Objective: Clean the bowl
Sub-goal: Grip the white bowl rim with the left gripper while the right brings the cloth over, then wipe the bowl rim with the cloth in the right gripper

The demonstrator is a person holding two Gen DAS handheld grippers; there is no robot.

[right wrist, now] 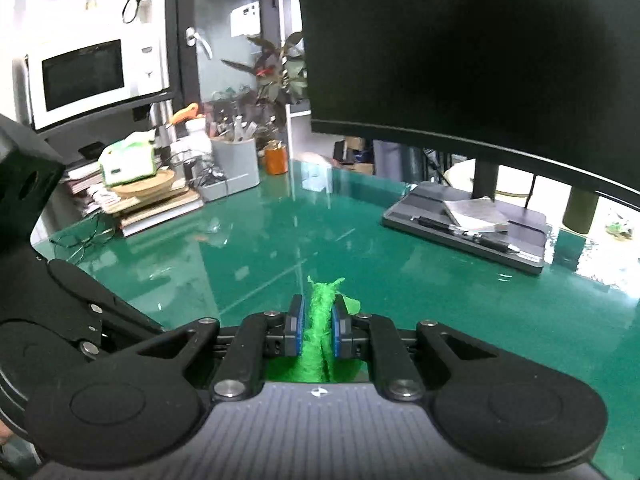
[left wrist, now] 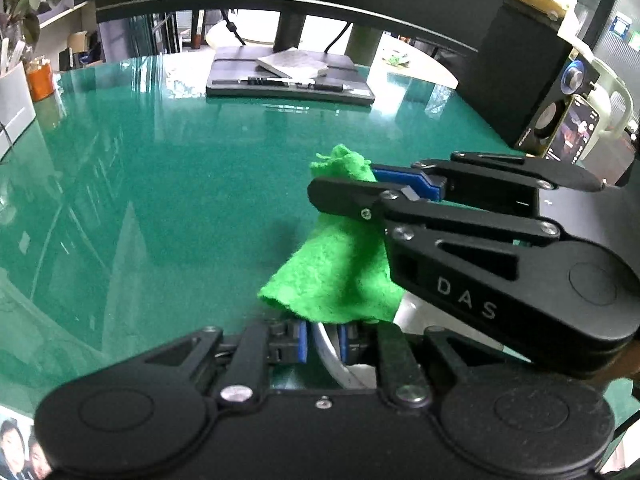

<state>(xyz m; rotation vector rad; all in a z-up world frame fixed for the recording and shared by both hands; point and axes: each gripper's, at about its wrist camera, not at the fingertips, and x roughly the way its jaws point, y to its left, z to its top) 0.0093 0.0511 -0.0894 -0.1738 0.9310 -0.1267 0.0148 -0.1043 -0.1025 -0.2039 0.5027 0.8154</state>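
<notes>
Your right gripper (right wrist: 318, 326) pinches the fuzzy green cloth (left wrist: 340, 276); your left gripper (left wrist: 323, 344) clamps the white bowl's rim (left wrist: 332, 356). Wiping looks underway.

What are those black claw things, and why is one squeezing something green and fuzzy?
They are grippers, two-finger tongs that a person holds, one in each hand. Each carries a camera looking along its fingers. In the right camera's picture, the right gripper pinches a green cloth. In the left camera's picture, the left gripper is shut on a white rim, probably the bowl to be cleaned, mostly hidden. The right gripper reaches in there with the cloth. Below is a shiny green table with a monitor stand.
</notes>
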